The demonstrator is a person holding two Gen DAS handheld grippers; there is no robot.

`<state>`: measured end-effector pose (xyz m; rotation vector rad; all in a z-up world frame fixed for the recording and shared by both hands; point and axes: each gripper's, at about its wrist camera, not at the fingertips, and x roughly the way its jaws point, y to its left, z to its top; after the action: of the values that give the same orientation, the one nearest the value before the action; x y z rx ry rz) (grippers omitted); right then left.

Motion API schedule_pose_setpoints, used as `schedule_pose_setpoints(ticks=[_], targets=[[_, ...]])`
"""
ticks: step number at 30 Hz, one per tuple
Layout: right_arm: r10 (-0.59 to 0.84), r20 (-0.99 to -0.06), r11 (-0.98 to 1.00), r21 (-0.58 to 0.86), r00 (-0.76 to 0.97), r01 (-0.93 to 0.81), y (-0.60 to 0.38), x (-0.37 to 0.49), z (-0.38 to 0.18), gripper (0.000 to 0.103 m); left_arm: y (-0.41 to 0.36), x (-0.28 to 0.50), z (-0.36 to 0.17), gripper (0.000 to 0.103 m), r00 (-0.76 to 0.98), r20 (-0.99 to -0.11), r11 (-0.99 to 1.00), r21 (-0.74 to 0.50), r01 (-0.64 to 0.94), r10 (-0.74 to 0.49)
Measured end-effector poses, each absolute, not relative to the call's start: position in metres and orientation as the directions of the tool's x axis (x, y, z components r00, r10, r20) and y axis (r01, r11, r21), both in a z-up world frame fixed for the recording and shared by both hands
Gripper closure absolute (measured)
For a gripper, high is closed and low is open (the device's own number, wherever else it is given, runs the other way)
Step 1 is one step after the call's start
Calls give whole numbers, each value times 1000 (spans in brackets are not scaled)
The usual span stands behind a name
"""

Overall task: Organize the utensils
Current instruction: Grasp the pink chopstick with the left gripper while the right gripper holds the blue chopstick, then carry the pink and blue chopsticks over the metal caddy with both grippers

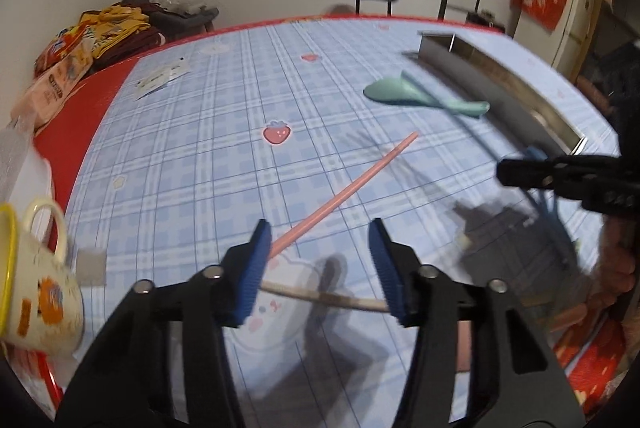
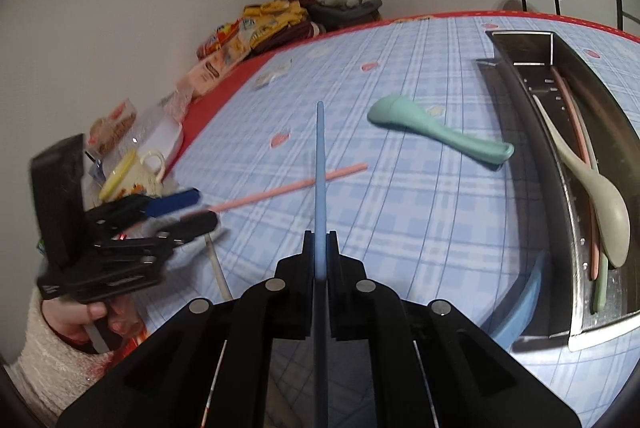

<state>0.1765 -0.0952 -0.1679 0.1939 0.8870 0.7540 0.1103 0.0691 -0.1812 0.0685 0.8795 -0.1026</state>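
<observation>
From your left wrist, the blue-checked counter (image 1: 192, 132) lies open ahead to its red far edge. Your left tool (image 1: 316, 264) stands partly open, gripping nothing; the pink plastic chopstick (image 1: 352, 188) ends just beside its left pad, and a pale stick (image 1: 320, 295) lies across between the pads. The mint-green rice paddle (image 1: 416, 94) rests near the long steel tray (image 1: 520, 96).

From your right wrist, your right tool (image 2: 320, 240) is clamped on a blue chopstick (image 2: 320, 164) pointing forward. Only here the tray's inside shows: a pale green spoon (image 2: 600, 204) and pink utensils.
</observation>
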Motion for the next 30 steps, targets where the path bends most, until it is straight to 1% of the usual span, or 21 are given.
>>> schedule_pose_setpoints(ticks=[2, 3, 7, 13, 18, 20, 22, 26, 30], targets=[[675, -623, 724, 456, 396, -517, -98, 177, -168, 97, 67, 121, -186, 65, 607, -793, 991, 37, 127, -48], [679, -619, 722, 461, 395, -516, -100, 178, -168, 97, 67, 125, -188, 67, 598, -801, 990, 47, 130, -40], [695, -597, 710, 484, 400, -511, -108, 177, -166, 97, 66, 137, -197, 68, 567, -824, 988, 76, 131, -12], [711, -574, 698, 510, 406, -502, -117, 175, -163, 97, 62, 145, -196, 71, 561, -828, 985, 91, 145, -6], [708, -567, 703, 506, 421, -500, -122, 174, -160, 97, 56, 152, -196, 83, 556, -831, 984, 86, 157, -16], [701, -567, 710, 500, 433, -496, -124, 174, -159, 97, 54, 153, -197, 89, 557, -830, 982, 101, 157, -4], [700, -565, 712, 500, 437, -493, -125, 174, -159, 97, 55, 156, -197, 92, 557, -830, 986, 101, 134, 9], [693, -567, 719, 499, 445, -484, -128, 175, -160, 97, 70, 159, -196, 93, 555, -831, 997, -7, 73, -46], [691, -569, 722, 504, 446, -475, -130, 176, -162, 97, 69, 153, -197, 93, 558, -829, 997, -4, 72, -44]])
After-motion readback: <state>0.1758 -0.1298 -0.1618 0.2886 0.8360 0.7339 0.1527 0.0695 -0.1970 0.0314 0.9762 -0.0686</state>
